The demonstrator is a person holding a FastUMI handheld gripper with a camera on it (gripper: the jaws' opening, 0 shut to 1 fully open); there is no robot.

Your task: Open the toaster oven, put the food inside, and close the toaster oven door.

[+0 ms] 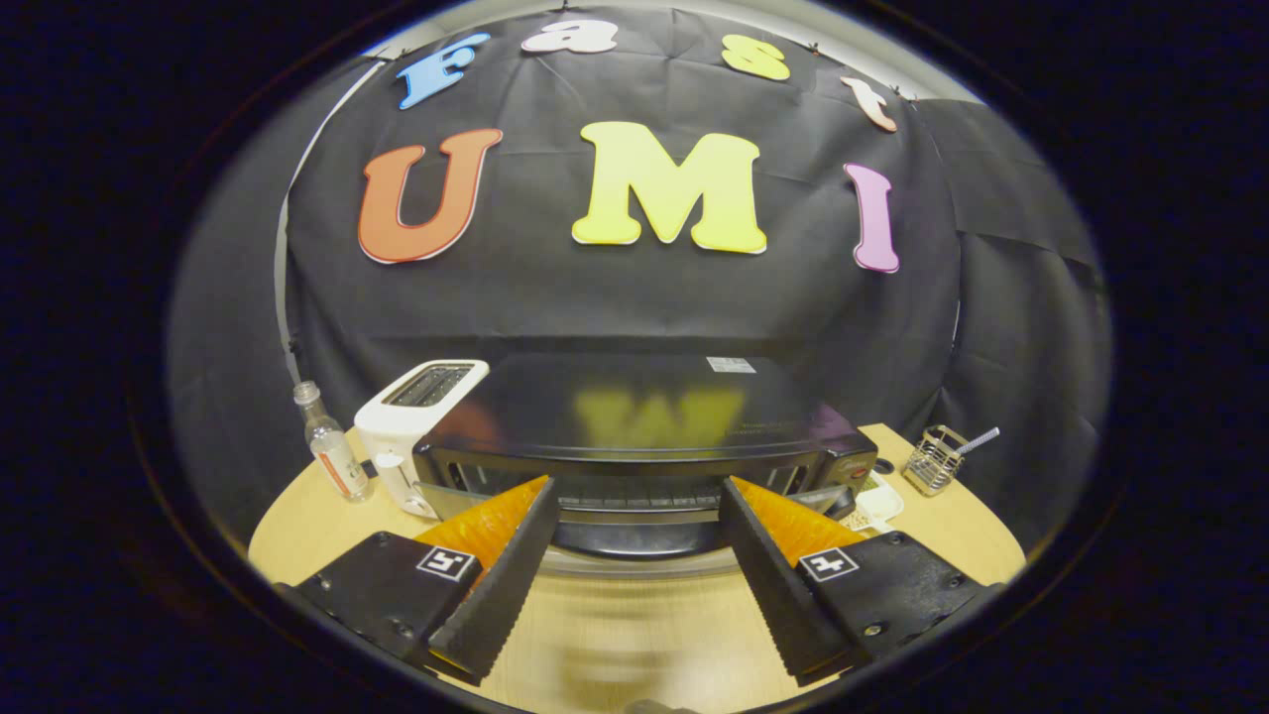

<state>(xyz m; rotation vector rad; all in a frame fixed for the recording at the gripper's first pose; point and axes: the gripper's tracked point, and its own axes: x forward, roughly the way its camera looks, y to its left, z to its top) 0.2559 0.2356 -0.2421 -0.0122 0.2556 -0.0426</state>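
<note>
Glossy black metal sits dead ahead of you at twelve o'clock: the toaster oven (644,436), its front just beyond the fingertips, with your gripper (634,491) spread wide and holding nothing. The door (634,531) looks to be dropped open toward you, a dark panel lying low between the fingers with the rack showing above it, though blur near the tips makes that hard to swear to. If so, you are around the opening step, and the next move calls for fetching the food before any closing. On the pale wooden table (615,635), a white toaster (411,426) stands touching the oven's side at ten o'clock, a small clear bottle (332,446) beside it, a wire basket (934,461) at two o'clock, and a white dish (877,501) by the oven's corner. Black cloth walls (634,297) close the booth behind.
</note>
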